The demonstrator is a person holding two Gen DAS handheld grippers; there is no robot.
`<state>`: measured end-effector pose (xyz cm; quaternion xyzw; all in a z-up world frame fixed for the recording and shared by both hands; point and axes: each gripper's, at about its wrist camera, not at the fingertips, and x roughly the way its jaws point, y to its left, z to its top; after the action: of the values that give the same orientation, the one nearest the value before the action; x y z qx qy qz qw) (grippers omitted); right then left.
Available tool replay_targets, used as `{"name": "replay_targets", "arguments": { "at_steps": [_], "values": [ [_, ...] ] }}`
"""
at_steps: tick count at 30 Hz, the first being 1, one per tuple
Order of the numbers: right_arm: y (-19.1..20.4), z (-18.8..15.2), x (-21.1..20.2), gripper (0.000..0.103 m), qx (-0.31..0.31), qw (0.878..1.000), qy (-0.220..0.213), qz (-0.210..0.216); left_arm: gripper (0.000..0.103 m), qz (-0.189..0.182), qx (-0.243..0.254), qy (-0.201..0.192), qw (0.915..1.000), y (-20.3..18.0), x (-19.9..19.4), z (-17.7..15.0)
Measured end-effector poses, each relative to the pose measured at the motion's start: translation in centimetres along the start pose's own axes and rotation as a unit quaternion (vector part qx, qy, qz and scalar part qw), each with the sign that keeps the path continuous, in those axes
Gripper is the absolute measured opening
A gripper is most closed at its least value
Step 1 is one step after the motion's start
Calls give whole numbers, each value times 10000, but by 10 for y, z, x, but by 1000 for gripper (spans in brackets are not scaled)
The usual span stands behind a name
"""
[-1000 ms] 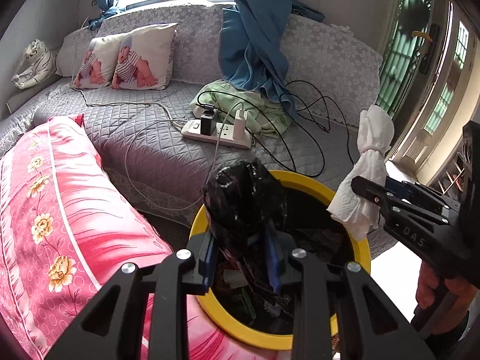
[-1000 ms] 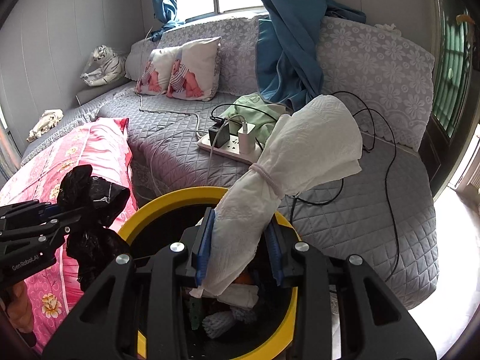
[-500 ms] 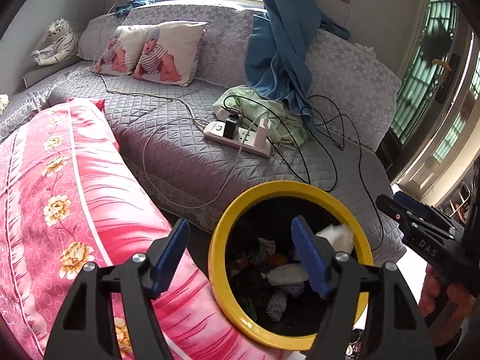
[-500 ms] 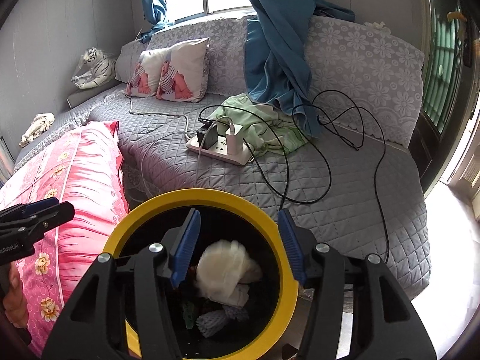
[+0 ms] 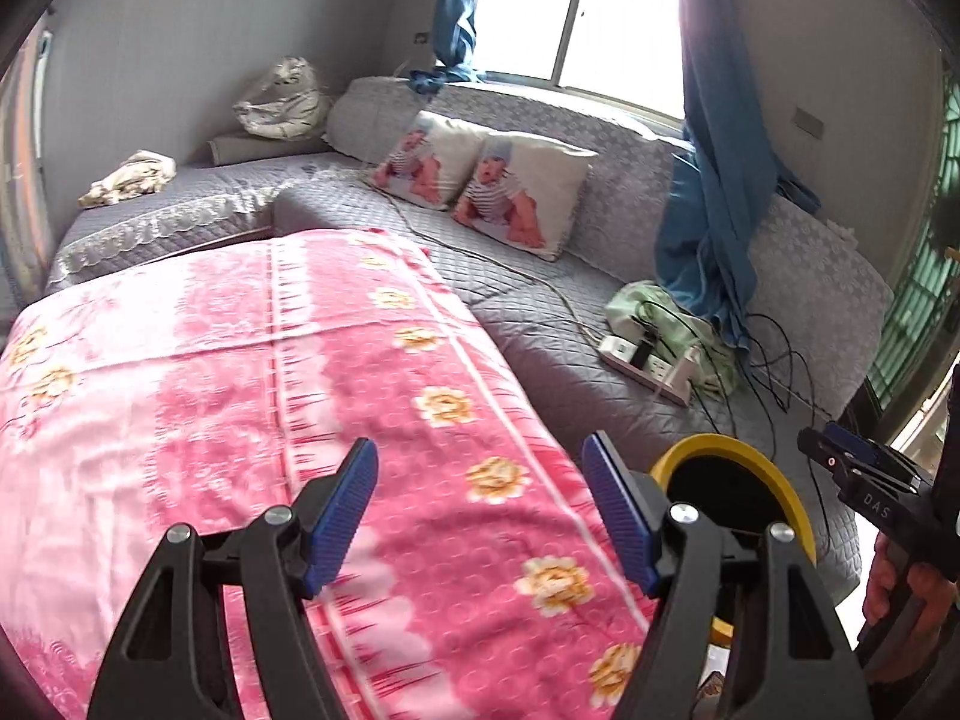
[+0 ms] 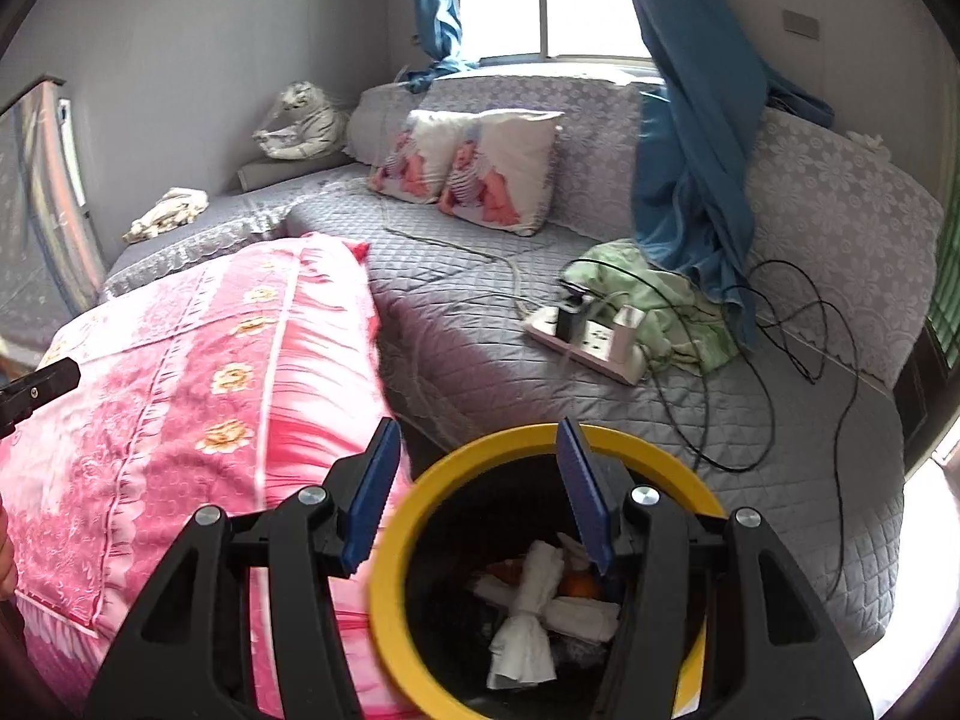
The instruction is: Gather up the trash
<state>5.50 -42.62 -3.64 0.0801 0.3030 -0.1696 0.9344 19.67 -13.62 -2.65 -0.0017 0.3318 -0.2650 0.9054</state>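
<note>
The yellow-rimmed black trash bin [image 6: 420, 480] stands beside the pink bed; it also shows in the left wrist view [image 5: 774, 468]. Inside it lie a tied white tissue bundle [image 6: 528, 618] and other scraps. My right gripper [image 6: 477, 489] is open and empty, above the bin's left rim. My left gripper [image 5: 480, 510] is open and empty over the pink floral blanket [image 5: 240, 390], left of the bin. The right gripper also shows at the right edge of the left wrist view [image 5: 864, 474].
A grey quilted sofa [image 6: 600, 396] carries a power strip [image 6: 588, 342] with tangled black cables, a green cloth [image 6: 666, 300], two printed pillows [image 6: 474, 168] and a hanging blue curtain [image 6: 690, 150]. A toy tiger [image 6: 300, 120] sits in the far corner.
Both grippers opened and dropped the black bag and the white tissue bundle into the bin. Both have since swung left, the left one over the pink blanket.
</note>
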Motion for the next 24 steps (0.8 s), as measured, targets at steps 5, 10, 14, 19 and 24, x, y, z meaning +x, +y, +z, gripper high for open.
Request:
{"name": "replay_targets", "arguments": {
  "at_steps": [5,10,14,19,24],
  "values": [
    [85,0,2,51,-541,9949,-7,847,68,714,-601,-332,9951,69,-60,-27],
    [160,-8,-6,52,-848,9852,-191,1476,69,1382,-912,-771,9832,104,-117,-56],
    [192,-6,-28,66,-792,9798,-582,1742,85,1762,-979,-1350,9701,109,-167,-70],
    [202,-2,-71,93,-528,9713,-1396,1855,95,2201,-818,-2184,9472,89,-221,-77],
    [201,-2,-117,94,-466,9611,-2184,1624,95,2342,-717,-2587,9344,70,-250,-78]
  ]
}}
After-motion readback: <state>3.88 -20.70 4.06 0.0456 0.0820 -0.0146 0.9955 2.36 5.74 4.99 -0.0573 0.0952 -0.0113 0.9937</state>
